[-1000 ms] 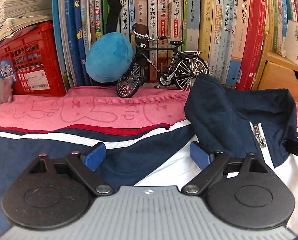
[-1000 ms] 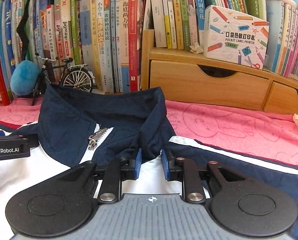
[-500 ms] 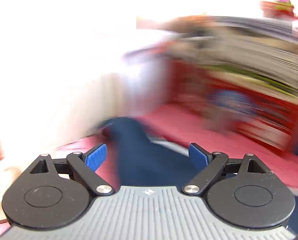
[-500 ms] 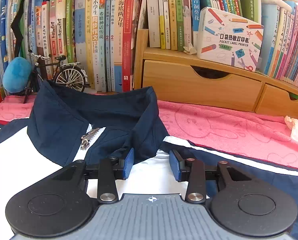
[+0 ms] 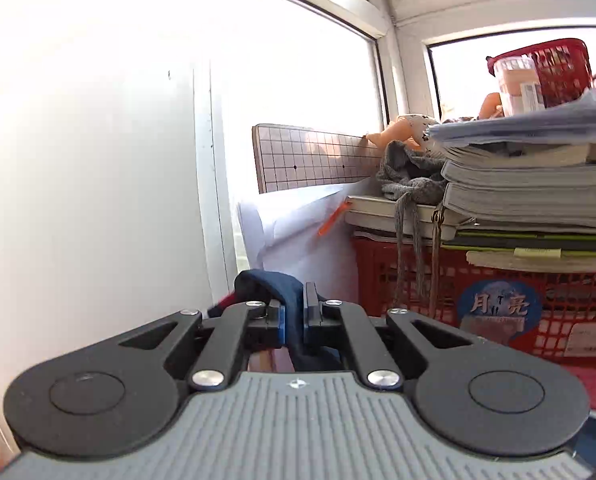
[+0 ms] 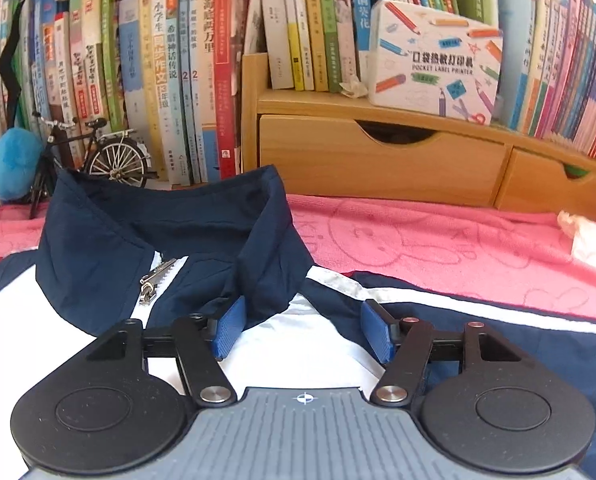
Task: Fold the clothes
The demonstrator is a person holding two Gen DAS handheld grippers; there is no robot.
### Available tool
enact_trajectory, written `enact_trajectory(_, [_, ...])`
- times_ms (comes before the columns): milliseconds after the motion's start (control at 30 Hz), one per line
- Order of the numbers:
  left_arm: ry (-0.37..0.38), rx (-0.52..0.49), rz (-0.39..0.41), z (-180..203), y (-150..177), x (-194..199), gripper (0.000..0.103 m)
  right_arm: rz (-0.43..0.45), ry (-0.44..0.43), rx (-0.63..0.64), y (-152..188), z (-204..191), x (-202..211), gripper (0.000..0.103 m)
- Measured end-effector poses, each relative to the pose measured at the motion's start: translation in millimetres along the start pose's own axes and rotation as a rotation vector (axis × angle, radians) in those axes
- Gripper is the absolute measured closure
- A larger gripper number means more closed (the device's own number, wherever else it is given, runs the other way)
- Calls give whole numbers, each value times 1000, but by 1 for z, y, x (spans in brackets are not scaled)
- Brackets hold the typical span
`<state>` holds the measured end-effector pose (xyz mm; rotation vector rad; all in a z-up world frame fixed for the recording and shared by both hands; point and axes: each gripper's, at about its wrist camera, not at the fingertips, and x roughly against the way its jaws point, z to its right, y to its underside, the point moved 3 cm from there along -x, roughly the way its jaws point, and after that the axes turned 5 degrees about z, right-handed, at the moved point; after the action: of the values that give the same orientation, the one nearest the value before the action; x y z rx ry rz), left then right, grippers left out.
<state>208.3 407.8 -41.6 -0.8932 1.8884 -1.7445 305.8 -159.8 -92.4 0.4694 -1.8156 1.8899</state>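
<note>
Left gripper [image 5: 294, 320] now clamps jacket [image 6: 170, 236], right gripper [image 6: 304, 330] opened

Jacket [image 6: 318, 344]: navy with white chest panels and white stripes, lying flat and spread wide.
Collar [image 6: 170, 232]: navy, standing upright at the far side.
Zipper [image 6: 154, 280]: metal, partly open below the collar.
Navy fold [image 5: 288, 292]: bunched, raised at left.

upright books [image 6: 186, 80], model bicycle [image 6: 94, 156], pink towel [image 6: 438, 248], red crate [image 5: 498, 300]
</note>
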Motion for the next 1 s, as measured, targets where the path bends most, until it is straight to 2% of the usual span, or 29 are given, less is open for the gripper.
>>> enact_trajectory(167, [-71,-31,-455,-9,37,-54,81,7,20,27,1,-4,1,39])
enact_trajectory(200, [-78,-31,-516,-11,44,-57,76,5,19,24,1,-4,1,39])
enact_trajectory(233, [-85,-24,-558,-13,48,-58,74,4,18,19,1,-4,0,38])
enact_trajectory(267, [-91,-3,-569,-15,49,-55,74,3,16,15,1,-4,0,38])
enact_trajectory(333, [-105,54,-510,-19,38,-38,74,0,15,6,2,-3,0,37])
enact_trajectory(433, [-68,79,-351,-12,11,11,74,-5,20,-11,2,0,-2,32])
enact_trajectory(467, [5,77,-325,1,6,31,74,-10,22,-24,1,2,-3,26])
enact_trajectory(500, [101,76,-322,17,3,51,74,-21,25,-49,2,5,-6,16])
enact_trajectory(567, [291,72,-314,48,-4,93,73,-43,30,-76,1,12,-9,4])
enact_trajectory(633, [482,68,-305,80,-10,136,72,-59,24,-100,1,16,-7,5])
enact_trajectory(667, [577,66,-299,96,-13,158,72,-62,8,-122,2,16,1,9])
enact_trajectory(733, [712,41,-329,125,-2,198,72,-44,-99,-166,5,14,25,11])
enact_trajectory(833, [819,-19,-386,169,27,237,72,-38,-311,-139,15,5,71,11])
enact_trajectory(900, [844,-55,-427,192,42,251,72,-100,-485,-58,32,-12,97,11])
enact_trajectory(933, [840,-71,-444,200,48,254,72,-118,-541,-14,43,-18,108,11])
enact_trajectory(1000, [813,-103,-455,211,60,258,73,-130,-581,77,64,-23,125,11])
